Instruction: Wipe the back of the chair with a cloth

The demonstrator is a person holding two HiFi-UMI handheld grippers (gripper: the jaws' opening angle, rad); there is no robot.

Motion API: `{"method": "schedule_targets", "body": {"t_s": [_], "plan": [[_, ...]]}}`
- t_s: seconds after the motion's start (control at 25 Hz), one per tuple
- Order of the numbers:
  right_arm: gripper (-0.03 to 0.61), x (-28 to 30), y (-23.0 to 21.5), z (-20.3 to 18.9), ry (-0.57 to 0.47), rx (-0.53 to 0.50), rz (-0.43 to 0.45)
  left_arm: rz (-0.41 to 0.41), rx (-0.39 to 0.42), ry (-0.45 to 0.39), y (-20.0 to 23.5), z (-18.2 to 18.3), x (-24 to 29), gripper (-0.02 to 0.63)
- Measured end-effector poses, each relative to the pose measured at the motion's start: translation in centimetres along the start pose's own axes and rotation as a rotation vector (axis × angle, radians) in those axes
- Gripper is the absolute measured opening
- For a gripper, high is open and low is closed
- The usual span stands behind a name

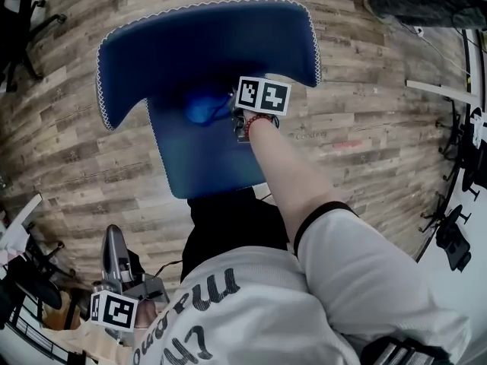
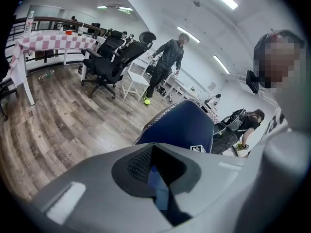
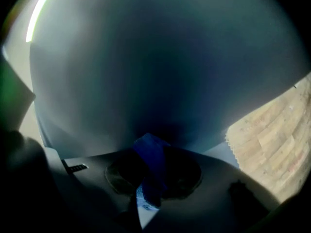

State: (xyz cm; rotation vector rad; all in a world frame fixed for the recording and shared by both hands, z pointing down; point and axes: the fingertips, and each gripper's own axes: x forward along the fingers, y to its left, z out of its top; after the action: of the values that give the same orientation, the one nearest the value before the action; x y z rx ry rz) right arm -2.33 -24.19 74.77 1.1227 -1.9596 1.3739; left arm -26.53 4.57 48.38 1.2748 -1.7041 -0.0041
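Pressing a blue cloth [image 1: 202,109] against the back of the chair [image 1: 190,44], you work near the middle of the panel, where the wide upper section narrows into the lower one. Your right gripper [image 1: 237,119] has its jaws closed on a bunched fold of the cloth, with the loose part pushed ahead of the tips, seemingly so that fabric rather than the jaws meets the upholstery. The white-stitched edge [image 1: 103,97] runs round the whole panel. Its right side lies just beside the gripper, so a stroke that way would likely run off soon, while broad blue surface opens to the left and above. Your left gripper [image 1: 116,261] hangs low at your left side, well apart from the chair, jaws together on nothing, apparently kept out of the stroke. Wood floor [image 1: 365,128] surrounds the chair.
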Motion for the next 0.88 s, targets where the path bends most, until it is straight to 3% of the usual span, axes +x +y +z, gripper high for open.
{"method": "schedule_targets", "body": {"t_s": [0.44,0.88], "plan": [[0.074,-4.5,-6.3,1.9,-0.087,-0.011,-0.207,-0.08,0.035,0.031,-2.1,-0.8,2.1,0.005],[0.074,-14.9,-9.5,1.2,-0.233,0.11,-0.328,-0.195,0.072,-0.044,-3.9,-1.5,-1.8,0.005]]}}
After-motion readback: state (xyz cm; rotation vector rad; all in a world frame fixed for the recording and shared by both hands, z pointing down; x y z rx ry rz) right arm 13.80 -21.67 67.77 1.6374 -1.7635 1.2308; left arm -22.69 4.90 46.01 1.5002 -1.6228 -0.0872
